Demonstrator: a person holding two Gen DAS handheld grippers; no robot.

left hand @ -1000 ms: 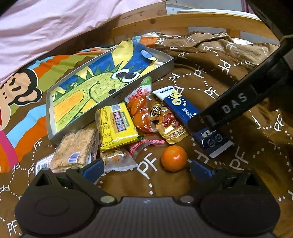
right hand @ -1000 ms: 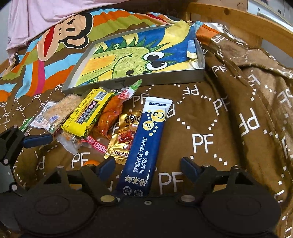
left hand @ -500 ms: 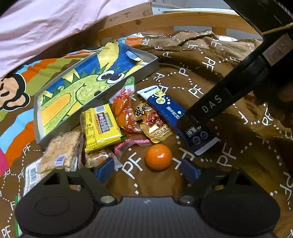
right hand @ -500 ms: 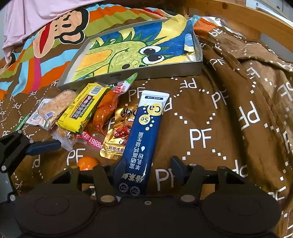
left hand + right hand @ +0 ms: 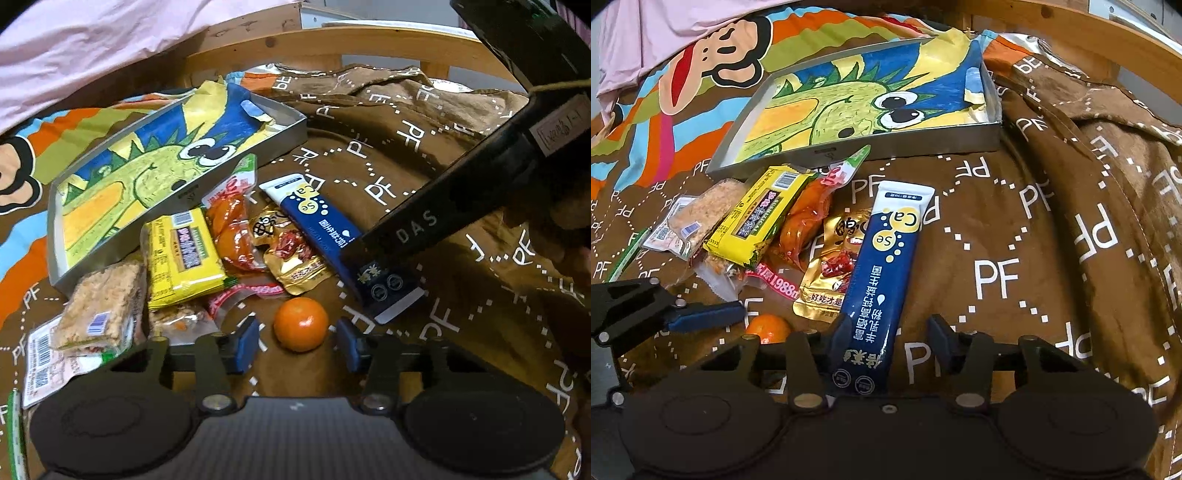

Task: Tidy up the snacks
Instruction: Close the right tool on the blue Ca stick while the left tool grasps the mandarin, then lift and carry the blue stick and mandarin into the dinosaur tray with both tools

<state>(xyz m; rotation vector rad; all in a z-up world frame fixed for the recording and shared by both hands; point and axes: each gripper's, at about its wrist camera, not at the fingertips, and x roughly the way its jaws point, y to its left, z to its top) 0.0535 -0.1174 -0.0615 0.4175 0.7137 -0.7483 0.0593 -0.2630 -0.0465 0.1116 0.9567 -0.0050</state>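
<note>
Snacks lie on a brown blanket in front of a metal tray [image 5: 291, 127] [image 5: 960, 142] lined with a dinosaur drawing. My left gripper [image 5: 295, 341] is open, its blue pads on either side of a small orange [image 5: 301, 328], apart from it. My right gripper [image 5: 886, 339] is open around the near end of a long blue packet [image 5: 882, 273] [image 5: 321, 225]; the left pad sits against the packet, the right pad is apart. A yellow packet [image 5: 183, 254], an orange pouch [image 5: 231, 232], a gold pouch [image 5: 291, 254] and a rice cracker [image 5: 98, 306] lie left of it.
A wooden bed rail [image 5: 351, 48] curves behind the tray. A pink cloth [image 5: 74, 48] lies at the back left. The right gripper's black body [image 5: 461, 206] crosses the left wrist view. The left gripper's finger [image 5: 701, 317] shows in the right wrist view beside the orange [image 5: 768, 328].
Both grippers have narrowed while still open. The left has come closer around the orange; the right has moved forward over the blue packet's near end.
</note>
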